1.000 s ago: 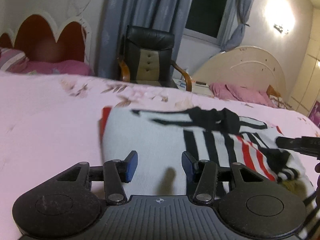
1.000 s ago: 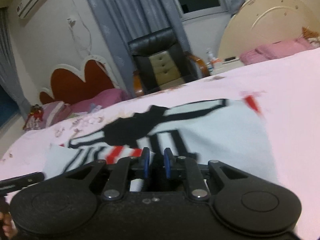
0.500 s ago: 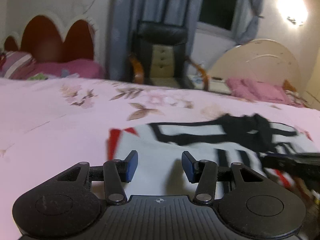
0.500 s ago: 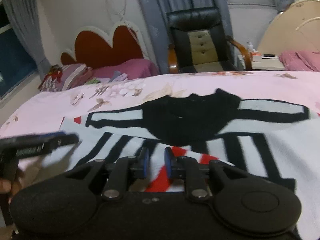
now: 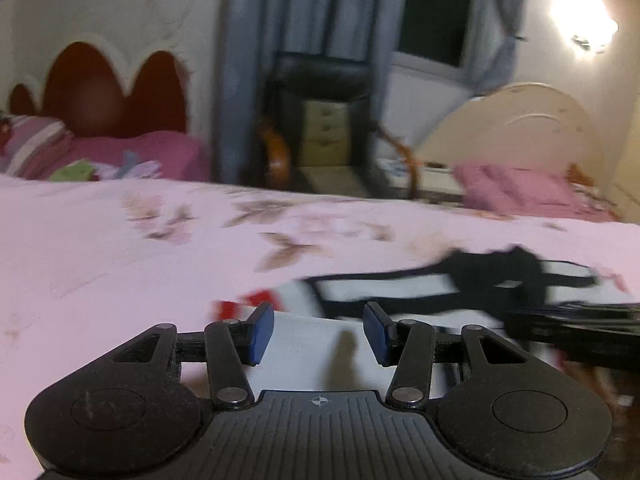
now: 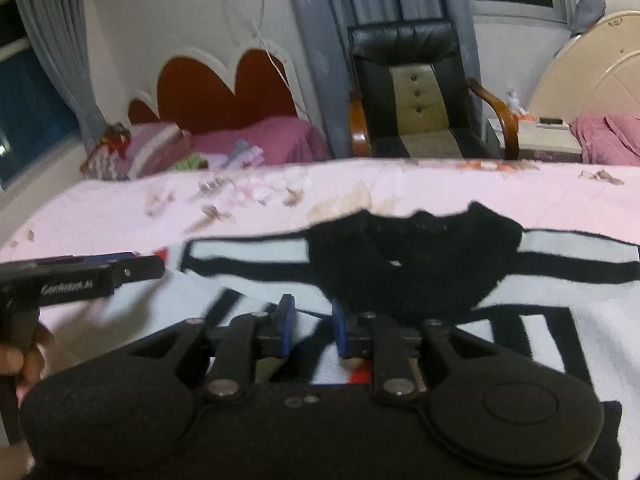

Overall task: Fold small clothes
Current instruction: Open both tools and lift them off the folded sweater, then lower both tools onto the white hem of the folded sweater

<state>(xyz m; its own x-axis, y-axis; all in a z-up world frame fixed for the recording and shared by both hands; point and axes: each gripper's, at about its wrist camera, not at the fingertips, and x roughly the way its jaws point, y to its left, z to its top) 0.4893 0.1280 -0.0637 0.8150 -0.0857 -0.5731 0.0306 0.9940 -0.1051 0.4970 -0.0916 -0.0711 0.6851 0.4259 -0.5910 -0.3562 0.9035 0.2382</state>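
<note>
My small sweater (image 6: 460, 280) lies flat on the pink floral bedspread (image 6: 400, 188), black collar toward the far edge and the chair (image 6: 416, 92), so its body runs from there back toward me while the white, black-bordered sleeves stretch crosswise, left and right. My right claw (image 6: 312, 328) hovers low over the chest stripes just below the collar, its blue pads a narrow gap apart, having just eased open, with nothing pinched between them. My left claw (image 5: 319, 332) stands about half spread over the left side of the garment (image 5: 304, 344), pinching nothing. The right view alone shows the whole collar and both sleeves, plus my left hand (image 6: 24, 356) on its handle. The left view alone shows the red trim (image 5: 244, 304) at the sweater's left edge, and the lit wall lamp (image 5: 580, 28)
</note>
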